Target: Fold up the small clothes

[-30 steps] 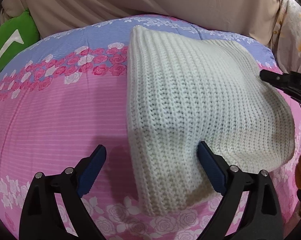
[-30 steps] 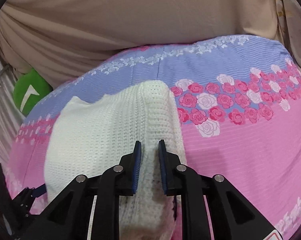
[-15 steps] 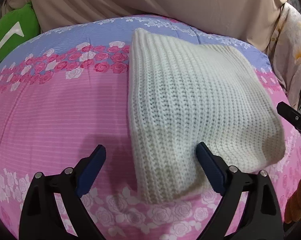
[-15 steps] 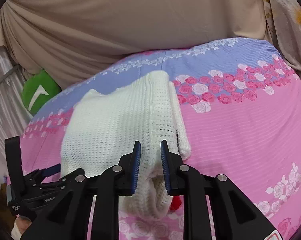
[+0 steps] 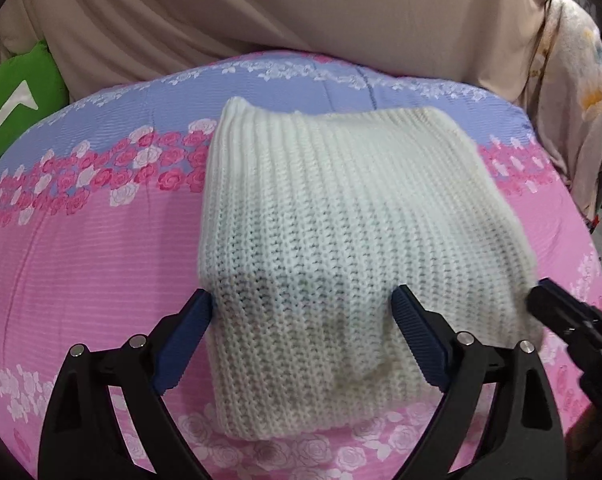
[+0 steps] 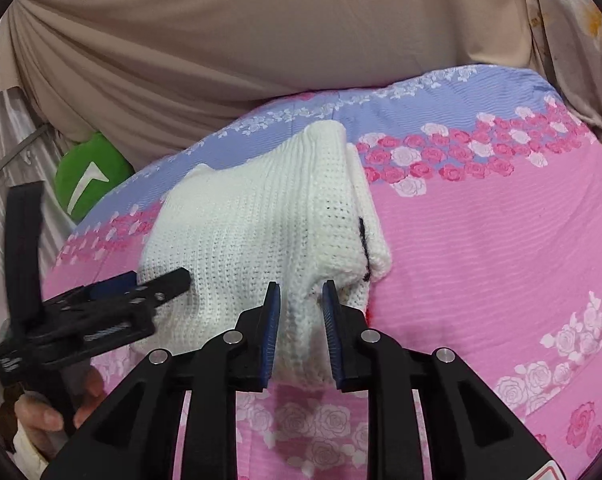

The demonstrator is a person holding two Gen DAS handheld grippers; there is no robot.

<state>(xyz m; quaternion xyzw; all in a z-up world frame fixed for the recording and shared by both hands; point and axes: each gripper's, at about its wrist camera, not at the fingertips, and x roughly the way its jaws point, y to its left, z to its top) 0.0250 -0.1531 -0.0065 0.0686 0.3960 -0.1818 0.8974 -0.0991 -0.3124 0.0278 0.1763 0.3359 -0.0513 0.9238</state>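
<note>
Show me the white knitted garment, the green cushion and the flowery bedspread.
white knitted garment (image 5: 341, 216): left wrist view, middle of knit.
green cushion (image 6: 89, 178): right wrist view, its front face.
pink and lilac flowery bedspread (image 6: 501, 264): right wrist view, bare pink part.

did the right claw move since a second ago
Yes. The right claw backed toward the white knit's near edge; more rose bedspread now shows beyond it.

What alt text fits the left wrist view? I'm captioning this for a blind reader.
A folded white knit lies on a pink and blue rose-print cover, its near end between the wide-open blue pads of the left hand-held gripper. The right hand-held gripper reaches its right edge; beige cloth and a green cushion sit behind.
</note>
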